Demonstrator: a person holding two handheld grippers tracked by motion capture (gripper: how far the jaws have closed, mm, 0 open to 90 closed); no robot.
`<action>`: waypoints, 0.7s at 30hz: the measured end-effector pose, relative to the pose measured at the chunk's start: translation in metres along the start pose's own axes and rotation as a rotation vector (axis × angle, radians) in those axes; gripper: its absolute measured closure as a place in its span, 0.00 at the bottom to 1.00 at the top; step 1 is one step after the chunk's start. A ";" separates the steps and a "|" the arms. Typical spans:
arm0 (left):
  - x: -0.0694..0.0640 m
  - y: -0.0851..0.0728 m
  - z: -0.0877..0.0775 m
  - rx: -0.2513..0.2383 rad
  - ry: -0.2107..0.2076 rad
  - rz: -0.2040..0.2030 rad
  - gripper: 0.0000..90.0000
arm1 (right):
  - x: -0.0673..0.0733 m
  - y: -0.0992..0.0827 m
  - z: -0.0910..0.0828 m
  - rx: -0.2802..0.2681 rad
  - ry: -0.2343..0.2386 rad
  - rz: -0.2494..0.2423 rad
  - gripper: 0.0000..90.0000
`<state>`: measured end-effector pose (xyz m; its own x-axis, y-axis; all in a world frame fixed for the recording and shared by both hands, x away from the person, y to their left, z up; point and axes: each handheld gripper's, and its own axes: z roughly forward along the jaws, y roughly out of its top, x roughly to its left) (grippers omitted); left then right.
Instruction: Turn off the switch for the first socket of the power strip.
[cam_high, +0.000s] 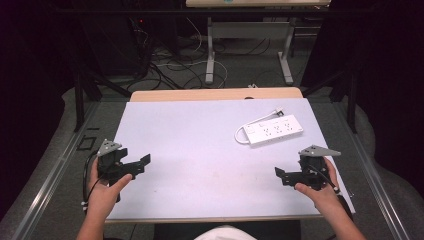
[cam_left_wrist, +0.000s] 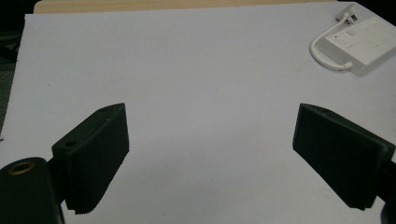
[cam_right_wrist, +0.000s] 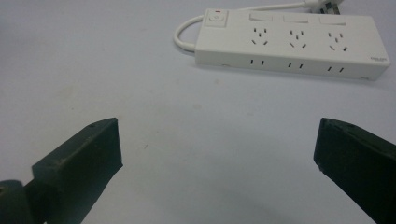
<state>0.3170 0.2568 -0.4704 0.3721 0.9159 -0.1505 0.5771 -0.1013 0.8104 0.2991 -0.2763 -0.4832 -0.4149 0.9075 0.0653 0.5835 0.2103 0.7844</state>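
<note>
At the bottom edge of the high view, we are seeing two forearms coming in, each hand wrapped around a hand-held gripper. The left hand-held gripper (cam_high: 142, 164) is sitting at the lower left of the frame over the near part of the bench (cam_high: 200, 145), and the right hand-held gripper (cam_high: 281, 175) is sitting at the lower right. We are looking along the left one's jaws in the left gripper view, where they are standing wide apart with nothing between them but the pale bench surface. In the right gripper view the right one's jaws are spread just as widely and are gripping nothing.

A white power strip (cam_high: 274, 130) is lying flat on the bench in the right of centre of the high view, well apart from the left hand-held gripper and nearer the right one. Its white cord (cam_high: 243, 131) is looping round its left end and running behind it to a plug (cam_high: 279, 112). In the right gripper view we are seeing three rows of sockets and a switch on top. Nothing is lying between either pair of jaws and the strip.

Beyond the bench, at the top of the frame, cables are trailing over the floor (cam_high: 240, 65) around the grey legs of another table.
</note>
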 end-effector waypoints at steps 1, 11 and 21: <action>0.000 0.000 0.000 0.000 0.000 0.000 0.12 | -0.001 -0.002 0.000 -0.001 -0.012 0.004 0.01; 0.000 0.000 0.001 0.004 -0.004 0.001 0.12 | -0.011 -0.019 0.007 -0.023 -0.040 0.048 0.01; 0.001 -0.001 0.004 0.011 -0.003 0.003 0.12 | -0.020 -0.028 0.009 -0.035 -0.061 0.074 0.01</action>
<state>0.3193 0.2565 -0.4738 0.3759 0.9146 -0.1494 0.5842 -0.1087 0.8043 0.2971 -0.2974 -0.5119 -0.3279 0.9407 0.0872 0.5855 0.1299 0.8002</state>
